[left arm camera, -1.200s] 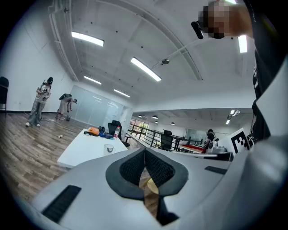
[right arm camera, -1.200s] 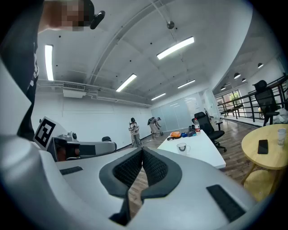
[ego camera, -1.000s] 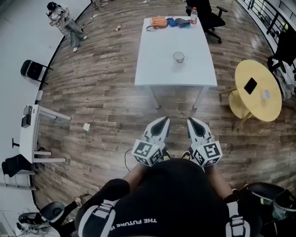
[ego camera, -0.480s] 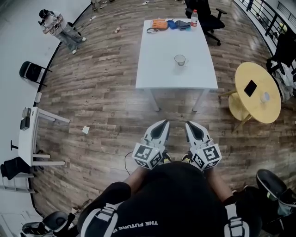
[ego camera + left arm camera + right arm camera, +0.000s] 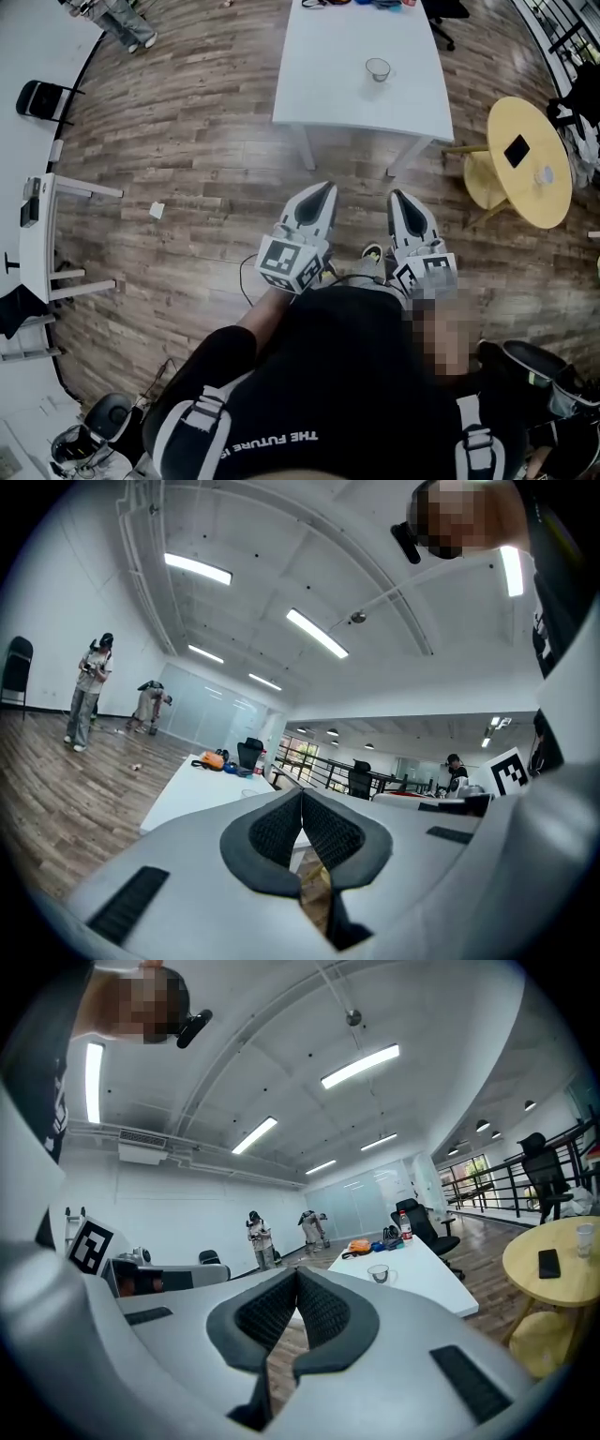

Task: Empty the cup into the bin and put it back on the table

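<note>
A small clear cup [image 5: 378,67] stands upright on the white table [image 5: 328,84] ahead of me, near its front right part. In the right gripper view the cup [image 5: 379,1273] shows beyond the jaws, far off. My left gripper [image 5: 323,187] and right gripper [image 5: 398,195] are held side by side in front of the person's body, over the wood floor and well short of the table. Both are shut with nothing between the pads, as the left gripper [image 5: 302,794] and right gripper [image 5: 298,1274] views show. I cannot make out a bin for certain.
A round yellow table [image 5: 553,202] with a phone [image 5: 517,150] and a small cup [image 5: 544,175] stands to the right. Bags [image 5: 358,1246] and a bottle [image 5: 405,1225] lie at the white table's far end. A white desk [image 5: 37,234] and black chair [image 5: 37,94] are left. People stand far off.
The person has stepped toward the white table, which has slid up the head view. Both grippers have risen in the view and sit a little further apart, still shut.
</note>
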`<state>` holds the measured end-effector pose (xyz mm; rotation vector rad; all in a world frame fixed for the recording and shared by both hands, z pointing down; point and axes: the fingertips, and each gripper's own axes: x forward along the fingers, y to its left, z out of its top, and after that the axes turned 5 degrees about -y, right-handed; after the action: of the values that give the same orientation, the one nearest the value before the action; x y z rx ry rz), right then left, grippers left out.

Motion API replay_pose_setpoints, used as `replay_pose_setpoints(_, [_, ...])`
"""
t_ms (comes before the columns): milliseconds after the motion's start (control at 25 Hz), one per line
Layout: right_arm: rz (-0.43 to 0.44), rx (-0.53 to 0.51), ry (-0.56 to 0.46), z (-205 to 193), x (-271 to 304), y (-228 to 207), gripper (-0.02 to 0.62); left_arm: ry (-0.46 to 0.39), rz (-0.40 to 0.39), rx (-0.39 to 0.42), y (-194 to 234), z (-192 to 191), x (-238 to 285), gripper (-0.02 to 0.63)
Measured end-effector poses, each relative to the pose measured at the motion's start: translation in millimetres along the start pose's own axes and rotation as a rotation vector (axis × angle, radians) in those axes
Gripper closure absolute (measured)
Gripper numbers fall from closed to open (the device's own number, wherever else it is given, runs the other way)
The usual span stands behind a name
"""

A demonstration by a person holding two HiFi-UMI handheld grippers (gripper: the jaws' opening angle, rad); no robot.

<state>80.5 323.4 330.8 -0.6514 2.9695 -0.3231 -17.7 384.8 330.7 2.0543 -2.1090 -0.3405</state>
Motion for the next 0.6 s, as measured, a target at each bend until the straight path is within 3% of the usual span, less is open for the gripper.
replay_pose_setpoints(320, [-0.052, 0.02, 0.01, -9, 56, -78, 0.58, 0.043, 0.008, -0.021, 35, -12, 73, 0.584])
replay_pose_setpoints(600, [-0.032, -0.003, -0.008, 6, 132, -185, 0.58, 0.029, -0.057, -0.001, 40, -18, 204, 0.584])
